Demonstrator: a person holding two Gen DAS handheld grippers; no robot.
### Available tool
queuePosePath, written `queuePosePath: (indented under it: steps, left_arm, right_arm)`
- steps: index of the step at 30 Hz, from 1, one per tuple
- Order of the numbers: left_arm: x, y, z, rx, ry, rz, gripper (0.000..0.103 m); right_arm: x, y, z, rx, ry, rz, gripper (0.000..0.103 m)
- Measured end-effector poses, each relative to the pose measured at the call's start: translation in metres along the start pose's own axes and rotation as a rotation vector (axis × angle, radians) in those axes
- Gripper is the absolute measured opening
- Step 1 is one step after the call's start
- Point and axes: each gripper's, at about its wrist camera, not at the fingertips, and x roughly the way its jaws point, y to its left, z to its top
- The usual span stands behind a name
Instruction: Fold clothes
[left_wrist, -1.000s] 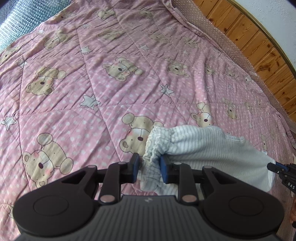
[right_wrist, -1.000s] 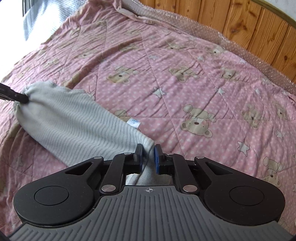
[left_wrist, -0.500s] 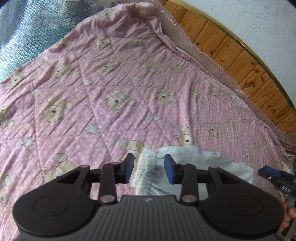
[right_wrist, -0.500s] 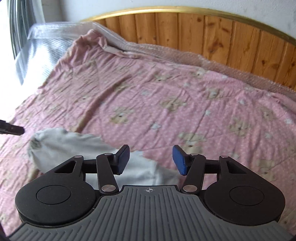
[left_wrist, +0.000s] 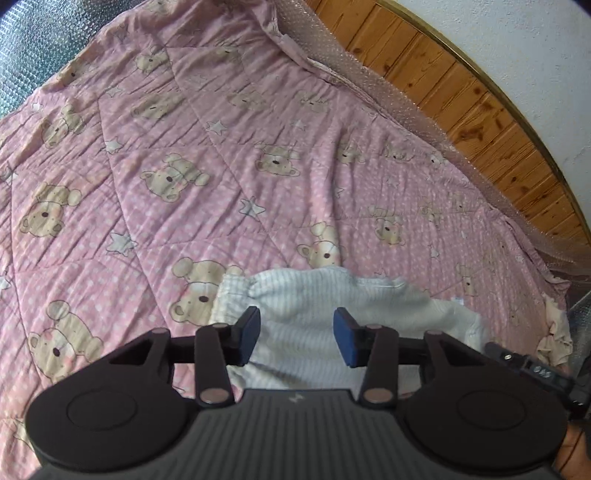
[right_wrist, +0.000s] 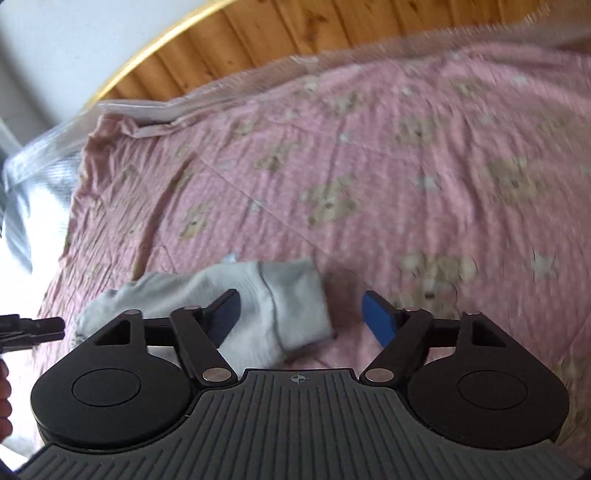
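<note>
1. Pink teddy-bear quilt (left_wrist: 229, 155) covers the bed; that's our work surface.
2. Nearest: left gripper (left_wrist: 296, 334), jaws parted, just been opening, pads clear of the cloth below. Right gripper (right_wrist: 300, 319), jaws wide, also just been opening; only the garment's edge sits between them, untouched.
3. Pale ribbed garment (left_wrist: 314, 314) lies on the quilt at the near edge, folded over on itself, gathered waistband to the left.
4. We judge one fold laid and released; further folds or tidying may remain.
5. Count: one garment, two grippers, one quilt.
6. Farthest: bubble wrap (left_wrist: 362, 70) along the bed edge, then the wood-panelled wall (left_wrist: 461, 99).
</note>
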Motion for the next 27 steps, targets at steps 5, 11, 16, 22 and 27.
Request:
queuePosePath:
  steps: [5,11,16,22,27]
  left_arm:
    - [0.017,-0.06,0.008,0.084,0.058,-0.103,0.05]
    - [0.07,-0.144,0.014,0.201,0.168,-0.187,0.058]
    - [0.096,-0.182,0.007,0.252,0.212,-0.223,0.061]
    - [0.086,-0.149,0.004,0.197,0.193,-0.146,0.061]
    - [0.082,-0.078,0.006,0.016,0.202,-0.068,0.06]
  right_arm:
    - [0.017,0.012,-0.015,-0.031,0.004,0.062,0.054]
    - [0.016,0.06,-0.034,-0.308,-0.049,-0.099,0.018]
    - [-0.01,0.111,-0.053,-0.619,-0.162,-0.208,0.016]
    - [-0.012,0.151,-0.067,-0.74,-0.189,-0.137,0.016]
    - [-0.002,0.16,-0.076,-0.678,-0.135,0.059,0.045]
